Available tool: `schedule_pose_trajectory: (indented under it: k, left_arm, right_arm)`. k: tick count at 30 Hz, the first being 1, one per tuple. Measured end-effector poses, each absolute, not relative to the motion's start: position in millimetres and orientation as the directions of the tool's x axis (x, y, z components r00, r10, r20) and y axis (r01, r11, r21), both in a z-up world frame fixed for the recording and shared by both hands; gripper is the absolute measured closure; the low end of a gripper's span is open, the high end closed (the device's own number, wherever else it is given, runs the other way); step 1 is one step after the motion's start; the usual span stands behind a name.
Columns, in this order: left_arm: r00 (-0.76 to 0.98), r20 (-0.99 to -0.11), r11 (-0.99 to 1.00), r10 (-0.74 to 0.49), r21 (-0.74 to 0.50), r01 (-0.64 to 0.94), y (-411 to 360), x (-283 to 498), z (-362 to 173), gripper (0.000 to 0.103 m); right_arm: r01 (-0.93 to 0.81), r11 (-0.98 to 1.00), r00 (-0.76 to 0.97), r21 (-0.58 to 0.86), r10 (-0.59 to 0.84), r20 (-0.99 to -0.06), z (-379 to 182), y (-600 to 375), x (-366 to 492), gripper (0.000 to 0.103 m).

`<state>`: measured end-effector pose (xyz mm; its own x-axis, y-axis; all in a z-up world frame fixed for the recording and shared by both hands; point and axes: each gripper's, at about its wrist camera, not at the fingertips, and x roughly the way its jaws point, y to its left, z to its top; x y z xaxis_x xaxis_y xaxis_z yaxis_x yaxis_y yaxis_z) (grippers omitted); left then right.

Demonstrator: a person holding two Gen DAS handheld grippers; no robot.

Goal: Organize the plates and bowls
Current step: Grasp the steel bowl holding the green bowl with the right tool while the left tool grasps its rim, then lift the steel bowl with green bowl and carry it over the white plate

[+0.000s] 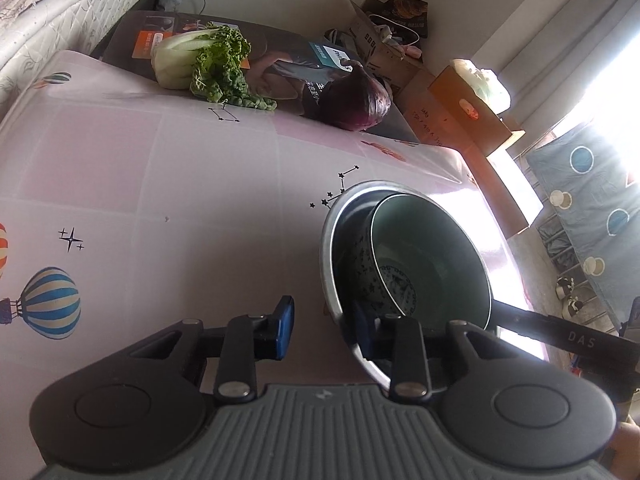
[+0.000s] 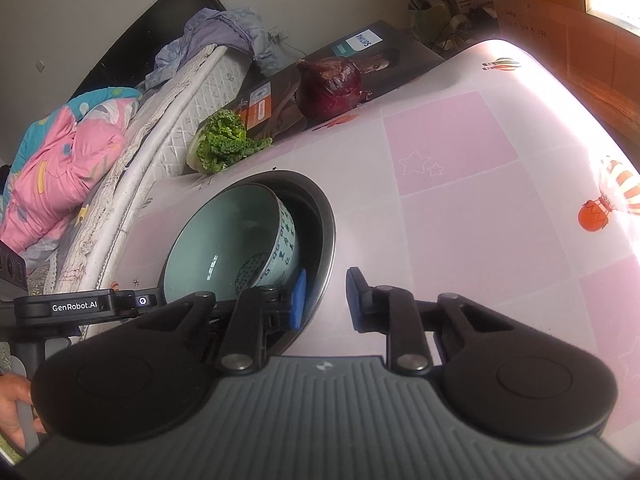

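Observation:
A steel bowl [image 1: 372,185] [image 2: 322,204] stands on the pink tablecloth [image 1: 160,180] [image 2: 460,220]. Inside it leans a ceramic bowl [image 1: 432,248] [image 2: 212,240], pale green within and blue-patterned outside. My left gripper [image 1: 324,318] straddles the steel rim, one finger outside and one inside, with a gap showing between the outer pad and the rim. My right gripper [image 2: 326,298] straddles the opposite rim the same way, its outer pad clear of the wall. Each view shows part of the other gripper's body [image 1: 568,336] [image 2: 76,306].
A leafy green [image 1: 200,60] [image 2: 222,142] and a purple-red round vegetable [image 1: 356,104] [image 2: 330,88] lie against a flat printed box [image 1: 280,60] [image 2: 360,46] at the table's far side. A mattress [image 1: 60,20] borders the table. Cardboard boxes [image 1: 460,108] stand beyond the table's edge.

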<state>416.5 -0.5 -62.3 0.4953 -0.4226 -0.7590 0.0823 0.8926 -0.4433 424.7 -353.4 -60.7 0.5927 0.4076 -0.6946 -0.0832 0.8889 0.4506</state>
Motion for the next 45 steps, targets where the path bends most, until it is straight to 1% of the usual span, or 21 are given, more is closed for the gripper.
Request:
schedule_pose_trajectory:
  k: [2, 8, 12, 15, 16, 18, 31, 39, 45]
  left_arm:
    - [0.494, -0.759, 0.892, -0.424, -0.444, 0.084, -1.9, 418.4, -63.9, 0.074]
    - [0.502, -0.752, 0.888, -0.427, -0.453, 0.076, -2.8, 421.3, -68.2, 0.075]
    - [0.507, -0.74, 0.877, -0.441, -0.475, 0.071, -1.5, 422.1, -72.3, 0.076]
    - [0.511, -0.73, 0.87, -0.454, -0.487, 0.076, -2.3, 421.3, -72.2, 0.083]
    - [0.511, -0.725, 0.866, -0.461, -0.493, 0.082, -3.1, 420.8, -71.5, 0.089]
    - [0.513, -0.727, 0.869, -0.457, -0.488, 0.082, -5.7, 419.7, -70.0, 0.091]
    - [0.515, -0.73, 0.87, -0.449, -0.488, 0.066, -4.9, 418.8, -68.2, 0.092]
    - [0.541, -0.715, 0.873, -0.442, -0.482, 0.075, -4.9, 413.5, -50.1, 0.092]
    - [0.566, -0.7, 0.875, -0.435, -0.476, 0.083, -3.2, 401.4, -28.2, 0.092]
  right_arm:
    - [-0.084, 0.886, 0.583, 0.456, 0.415, -0.699, -65.5, -350.4, 430.6, 0.084]
    - [-0.087, 0.891, 0.579, 0.445, 0.408, -0.706, -74.4, -340.8, 439.4, 0.088]
    - [-0.095, 0.895, 0.59, 0.435, 0.403, -0.7, -76.8, -337.6, 438.1, 0.089]
    - [-0.098, 0.898, 0.597, 0.428, 0.398, -0.697, -77.6, -336.5, 437.7, 0.09]
    - [-0.103, 0.901, 0.601, 0.421, 0.394, -0.695, -77.0, -335.7, 437.6, 0.09]
    - [-0.107, 0.9, 0.606, 0.422, 0.396, -0.69, -77.1, -335.8, 436.0, 0.09]
    - [-0.125, 0.901, 0.616, 0.415, 0.399, -0.679, -71.7, -335.4, 430.0, 0.091]
    - [-0.129, 0.889, 0.631, 0.439, 0.416, -0.655, -60.5, -339.4, 427.4, 0.091]
    - [-0.147, 0.883, 0.649, 0.446, 0.426, -0.63, -39.1, -338.5, 417.3, 0.091]
